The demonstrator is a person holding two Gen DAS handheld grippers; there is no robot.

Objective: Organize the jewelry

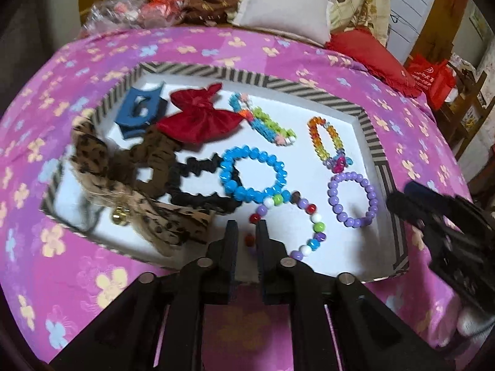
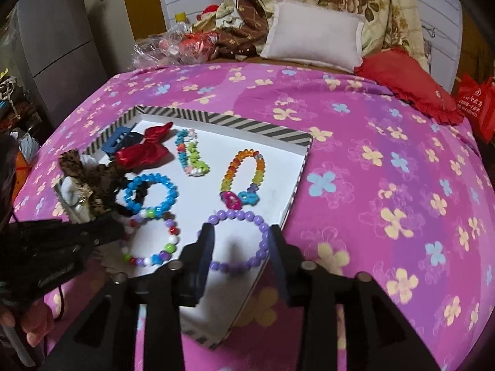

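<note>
Bed cover (image 2: 386, 142): pink-purple, flower print, fills both views. Far edge carries a white pillow (image 2: 315, 35), a red cushion (image 2: 411, 88), crumpled plastic wrap (image 2: 161, 48). A grey cabinet (image 2: 52, 46) stands off the left edge; a red bag (image 2: 478, 105) off the right.

Tray (image 1: 380, 160): white floor, striped rim, on the cover's near left part. The cover is bare right of the tray.

Tray's left half: leopard bow (image 1: 102, 167), red bow (image 1: 198, 117), black scrunchie (image 1: 198, 185), blue clip (image 1: 139, 108). Right half: beaded bracelets, with the blue bracelet (image 1: 252, 173) mid-tray.

Right gripper (image 2: 241, 235): jaws wide, straddling the purple bracelet (image 2: 238, 241) at the near right corner, pads clear.

Left gripper (image 1: 246, 232): jaws narrow, just opened, over the mixed bracelet (image 1: 297, 222) at the near edge; a red bead sits between the tips, contact not discernible.
</note>
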